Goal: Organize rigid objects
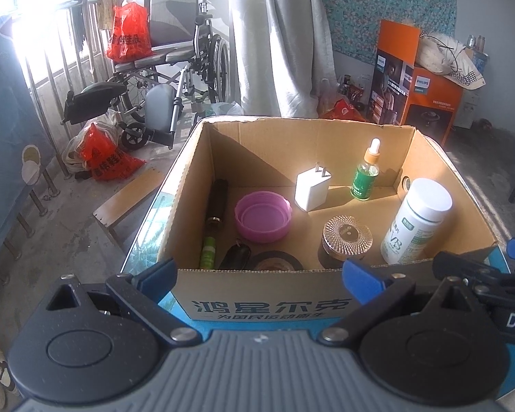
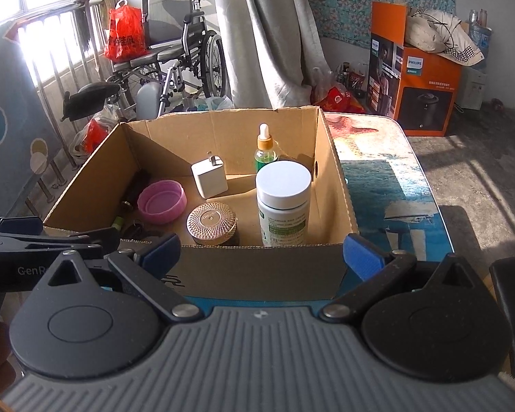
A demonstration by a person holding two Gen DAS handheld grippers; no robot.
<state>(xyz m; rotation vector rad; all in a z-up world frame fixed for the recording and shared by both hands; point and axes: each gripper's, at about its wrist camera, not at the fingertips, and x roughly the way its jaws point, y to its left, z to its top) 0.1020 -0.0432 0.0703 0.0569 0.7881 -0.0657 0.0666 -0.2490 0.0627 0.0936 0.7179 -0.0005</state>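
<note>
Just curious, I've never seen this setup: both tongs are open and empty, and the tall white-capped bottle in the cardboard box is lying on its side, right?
Not quite. The white-capped bottle stands upright in the cardboard box, as the right wrist view shows. The rest holds: the left tongs and the right tongs are open and empty.

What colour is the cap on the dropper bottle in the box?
Orange, with a white bulb on the dropper bottle; clearest in the left wrist view.

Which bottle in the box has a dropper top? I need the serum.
The small green bottle by the back wall, with a white dropper bulb; the big white bottle has a flat cap.
</note>
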